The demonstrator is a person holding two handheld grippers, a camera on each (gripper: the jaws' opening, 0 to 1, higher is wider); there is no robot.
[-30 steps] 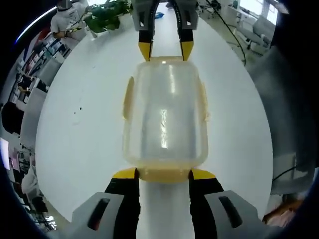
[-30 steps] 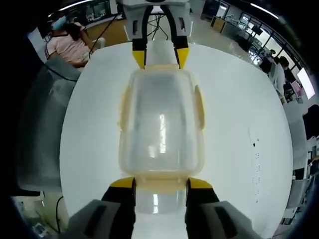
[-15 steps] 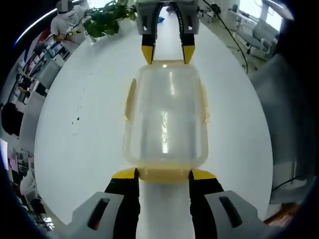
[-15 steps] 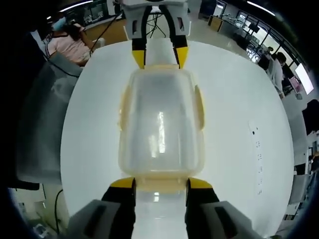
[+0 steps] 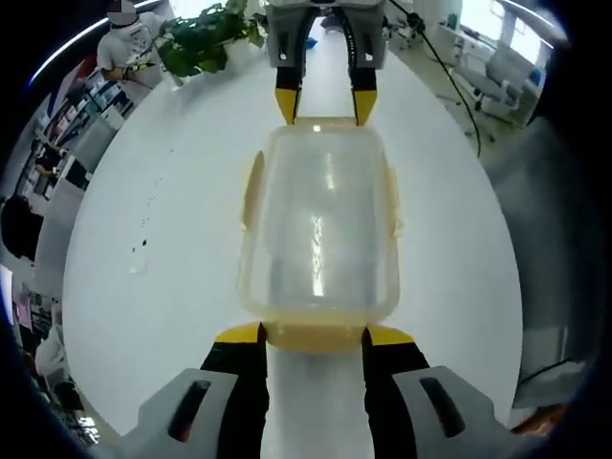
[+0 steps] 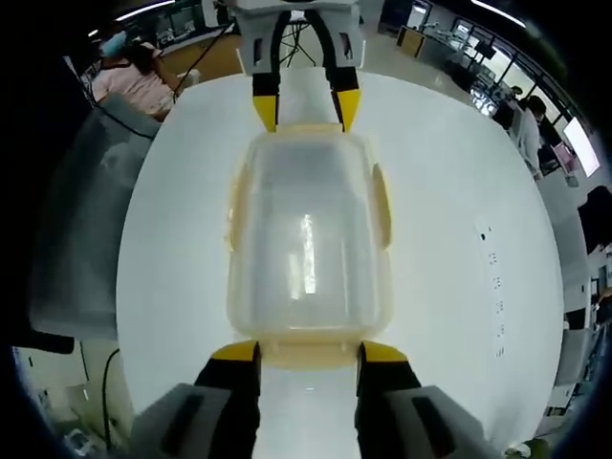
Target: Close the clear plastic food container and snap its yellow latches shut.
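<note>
A clear plastic container [image 5: 320,229] with its lid on lies lengthwise between my two grippers over a round white table [image 5: 172,239]. Pale yellow latches [image 5: 251,191] sit along its long sides. My left gripper [image 5: 314,335] is shut on the near end, its yellow-tipped jaws against the two sides of the yellow end latch [image 5: 316,339]. At the far end the right gripper [image 5: 323,105] holds the opposite end. In the right gripper view the container [image 6: 308,239] shows the same way: my right gripper [image 6: 308,352] clasps the near end latch, and the left gripper [image 6: 306,107] holds the far end.
A green plant [image 5: 206,33] and a seated person [image 5: 124,38] are beyond the table's far left edge. A grey covered chair [image 6: 81,220] stands beside the table, with another person [image 6: 129,81] behind it. Small black marks [image 6: 488,234] dot the tabletop.
Both views have drifted slightly over the table, so the background and table marks shifted. The container stays fixed between both grippers, and the jaws keep the same grip.
</note>
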